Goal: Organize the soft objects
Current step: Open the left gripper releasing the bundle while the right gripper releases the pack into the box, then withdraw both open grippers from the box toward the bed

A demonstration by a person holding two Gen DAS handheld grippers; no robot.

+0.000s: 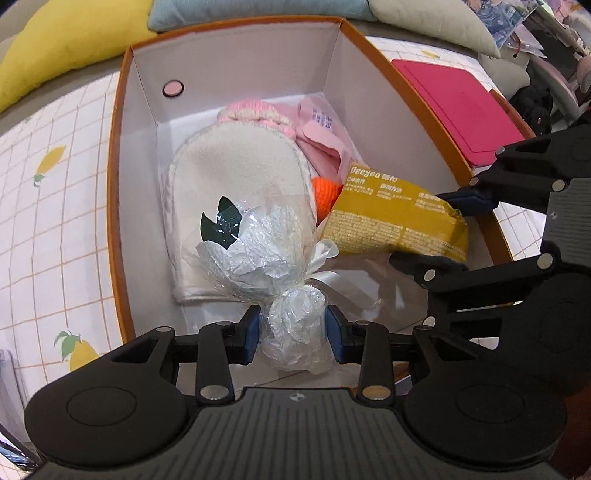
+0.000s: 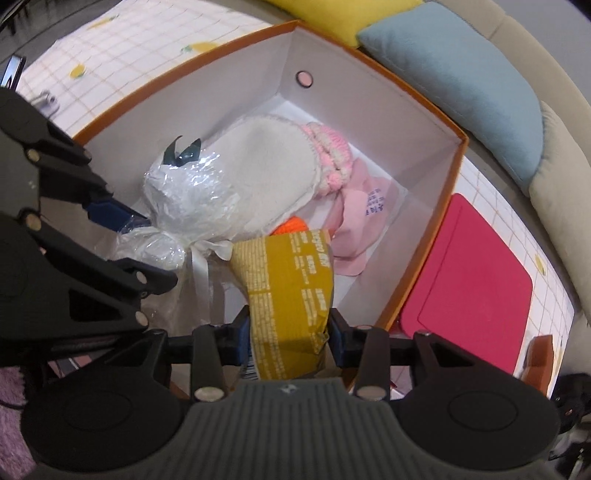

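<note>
An orange box with white walls (image 1: 236, 55) (image 2: 369, 107) holds a cream fleece mitt (image 1: 236, 166) (image 2: 266, 155), a pink knitted piece (image 1: 255, 110) (image 2: 328, 147), a pink cloth (image 1: 325, 144) (image 2: 354, 221) and an orange knitted thing (image 1: 325, 192) (image 2: 291, 225). My left gripper (image 1: 293, 332) (image 2: 136, 240) is shut on the stem of a white wrapped bouquet (image 1: 266, 247) (image 2: 192, 192) over the box. My right gripper (image 2: 290, 332) (image 1: 443, 229) is shut on a yellow packet (image 2: 291, 291) (image 1: 399, 218) held over the box's near right side.
The box stands on a lemon-print checked cloth (image 1: 48, 206) (image 2: 122, 48). A red mat (image 1: 454, 107) (image 2: 469, 280) lies right of the box. Yellow (image 1: 66, 40), blue (image 2: 454, 74) and beige (image 1: 432, 22) cushions line the far edge.
</note>
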